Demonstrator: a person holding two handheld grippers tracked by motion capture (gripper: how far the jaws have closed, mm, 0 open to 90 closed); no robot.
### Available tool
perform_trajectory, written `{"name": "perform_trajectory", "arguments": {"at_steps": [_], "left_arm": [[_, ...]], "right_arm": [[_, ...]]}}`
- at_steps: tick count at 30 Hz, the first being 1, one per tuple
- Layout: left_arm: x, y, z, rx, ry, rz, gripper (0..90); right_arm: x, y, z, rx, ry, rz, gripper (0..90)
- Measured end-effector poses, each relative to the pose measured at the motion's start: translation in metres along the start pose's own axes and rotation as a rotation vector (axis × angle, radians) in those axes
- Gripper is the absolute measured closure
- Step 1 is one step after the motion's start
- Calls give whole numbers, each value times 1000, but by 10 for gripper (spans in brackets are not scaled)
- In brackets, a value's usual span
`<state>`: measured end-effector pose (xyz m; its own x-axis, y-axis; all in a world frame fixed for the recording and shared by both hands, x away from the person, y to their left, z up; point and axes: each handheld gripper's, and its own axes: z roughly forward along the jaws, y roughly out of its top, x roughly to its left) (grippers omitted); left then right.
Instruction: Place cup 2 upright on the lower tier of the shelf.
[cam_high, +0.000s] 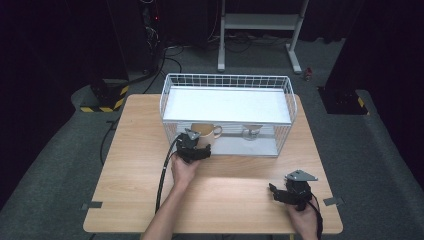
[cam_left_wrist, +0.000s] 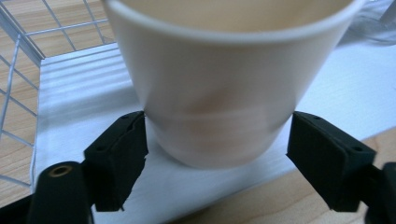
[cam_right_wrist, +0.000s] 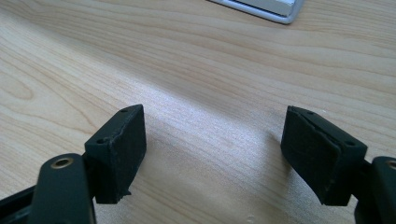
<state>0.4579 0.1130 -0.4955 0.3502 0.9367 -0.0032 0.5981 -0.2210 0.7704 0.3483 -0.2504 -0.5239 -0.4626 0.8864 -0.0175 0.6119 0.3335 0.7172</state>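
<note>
Cream ceramic mug sits between our left hand-held gripper's unclosed jaws inside the white wire basket, while our right hand-held gripper gapes over the wooden counter.

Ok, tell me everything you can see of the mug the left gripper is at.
The mug is cream or pale beige, smooth like glazed ceramic, tapering to its base. The high view shows a handle on its right. It stands upright on the lower white shelf of the wire basket, at the front left. The left gripper has a jaw on each side of its base; the left pad looks in contact, the right a little apart.
</note>
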Motion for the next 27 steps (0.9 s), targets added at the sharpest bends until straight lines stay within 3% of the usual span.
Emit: {"name": "perform_trajectory", "arguments": {"at_steps": [8,12,15,16,20,25,27], "left_arm": [[2,-3,10,18,45,30,343],[3,-3,13,21,41,26,385],[5,-3,13,14,54,45,468],[5,-3,14,17,71,52,477],[5,4,17,55,62,61,497],[6,5,21,52,44,15,546],[6,6,20,51,69,30,581]], "right_arm": [[0,0,0,0,0,0,224],[0,0,0,0,0,0,224],[0,0,0,0,0,0,224],[0,0,0,0,0,0,224],[0,0,0,0,0,0,224],[0,0,0,0,0,0,224],[0,0,0,1,0,2,224]]}}
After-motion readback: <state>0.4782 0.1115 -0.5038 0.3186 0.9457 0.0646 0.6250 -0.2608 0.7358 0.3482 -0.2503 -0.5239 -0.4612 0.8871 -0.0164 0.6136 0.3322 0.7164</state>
